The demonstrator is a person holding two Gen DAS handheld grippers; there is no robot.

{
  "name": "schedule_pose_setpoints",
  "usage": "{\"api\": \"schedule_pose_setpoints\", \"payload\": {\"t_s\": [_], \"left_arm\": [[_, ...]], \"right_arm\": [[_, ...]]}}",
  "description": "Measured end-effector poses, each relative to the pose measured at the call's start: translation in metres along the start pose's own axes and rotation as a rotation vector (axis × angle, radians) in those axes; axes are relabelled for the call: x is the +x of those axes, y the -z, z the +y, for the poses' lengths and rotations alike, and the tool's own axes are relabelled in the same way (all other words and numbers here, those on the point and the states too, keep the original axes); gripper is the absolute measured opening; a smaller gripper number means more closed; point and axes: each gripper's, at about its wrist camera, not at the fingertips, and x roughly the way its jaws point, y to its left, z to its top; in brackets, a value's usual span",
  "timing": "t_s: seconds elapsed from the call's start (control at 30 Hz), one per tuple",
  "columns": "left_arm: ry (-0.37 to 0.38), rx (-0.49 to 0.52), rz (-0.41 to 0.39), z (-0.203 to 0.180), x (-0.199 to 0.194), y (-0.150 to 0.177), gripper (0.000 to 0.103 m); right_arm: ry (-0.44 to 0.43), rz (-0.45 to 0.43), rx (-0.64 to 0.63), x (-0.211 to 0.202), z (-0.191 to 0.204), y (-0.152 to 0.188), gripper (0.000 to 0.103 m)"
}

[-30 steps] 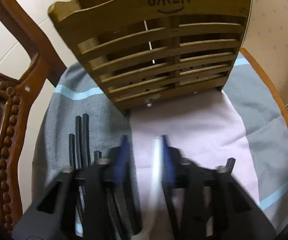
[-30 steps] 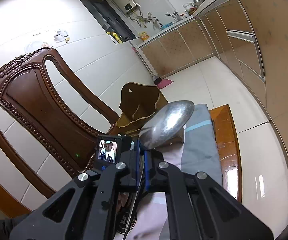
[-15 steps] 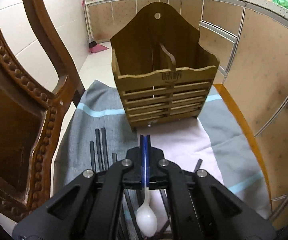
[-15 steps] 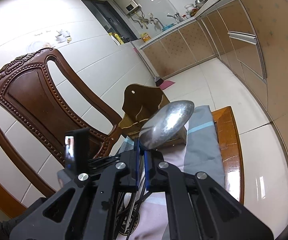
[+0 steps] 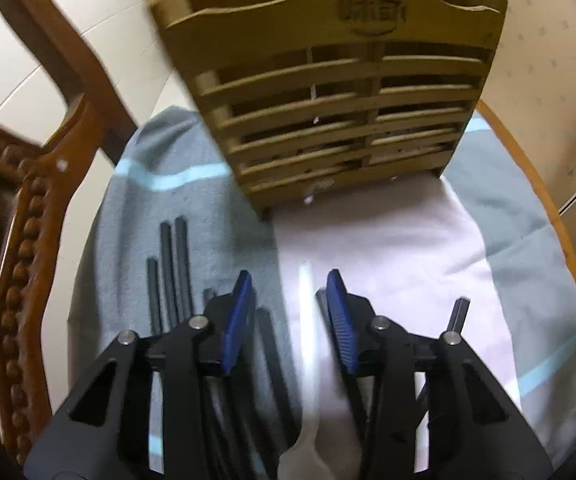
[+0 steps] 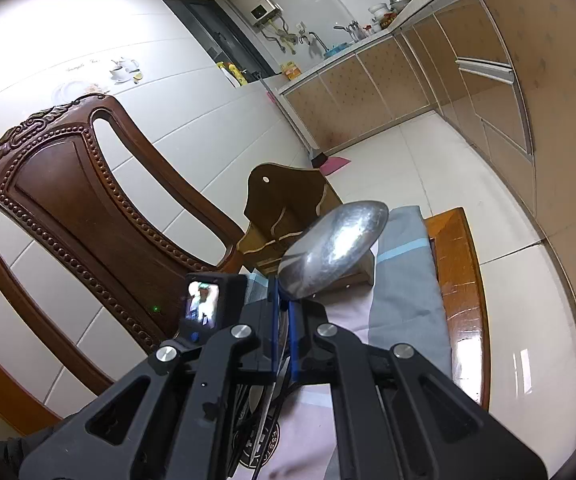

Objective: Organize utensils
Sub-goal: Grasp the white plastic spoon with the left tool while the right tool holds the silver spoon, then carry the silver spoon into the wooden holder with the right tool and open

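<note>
In the left wrist view my left gripper (image 5: 289, 280) points down at the cloth just in front of the slatted wooden utensil holder (image 5: 339, 92). Its jaws are opening. A blurred white spoon (image 5: 307, 340) lies lengthwise between the blue pads (image 5: 240, 312), which do not press on it. Several black chopsticks (image 5: 172, 272) lie on the grey cloth to the left, and one more (image 5: 457, 316) lies to the right. In the right wrist view my right gripper (image 6: 284, 304) is shut on a metal spoon (image 6: 335, 248), bowl up, short of the holder (image 6: 284, 208).
Everything sits on a grey, pink and blue-striped cloth (image 6: 403, 280) over a wooden chair seat (image 6: 459, 264). The carved chair back (image 6: 68, 200) rises at the left. Kitchen cabinets (image 6: 487, 80) and a tiled floor lie beyond.
Half a second ago the left gripper was shut on the white spoon, held back from the holder. Now it is low and close to the holder with its jaws apart. The right gripper has not moved.
</note>
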Motion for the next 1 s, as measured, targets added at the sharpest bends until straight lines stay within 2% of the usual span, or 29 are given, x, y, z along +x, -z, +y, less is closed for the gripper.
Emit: {"api": "schedule_pose_setpoints", "payload": {"t_s": [0.13,0.23,0.43,0.47,0.6,0.77,0.83,1.0], "left_arm": [[-0.008,0.013,0.020,-0.005,0.009,-0.005,0.026],[0.027,-0.013,0.031,-0.005,0.012,-0.007,0.016],[0.042,-0.060,0.021,0.000,0.015,-0.009,0.011],[0.043,-0.069,0.005,0.002,0.011,-0.009,0.006],[0.056,-0.087,-0.077,0.018,-0.021,-0.011,0.006],[0.065,-0.076,-0.166,0.020,-0.066,-0.010,0.006],[0.062,-0.074,-0.222,0.018,-0.092,-0.004,0.006],[0.044,-0.116,-0.435,0.020,-0.185,0.020,0.006]], "right_arm": [[-0.002,0.007,0.001,0.003,-0.001,0.000,0.005],[-0.004,0.006,0.001,0.003,0.000,0.000,0.005],[-0.002,0.002,-0.001,0.001,-0.001,0.000,0.005],[-0.002,0.001,0.002,0.001,-0.001,0.000,0.005],[-0.005,-0.005,-0.001,-0.001,0.000,-0.001,0.005],[-0.008,-0.004,-0.003,-0.001,0.002,-0.001,0.005],[-0.010,-0.018,-0.009,-0.005,0.004,-0.002,0.005],[0.000,-0.066,-0.063,-0.019,0.017,-0.005,0.005]]}}
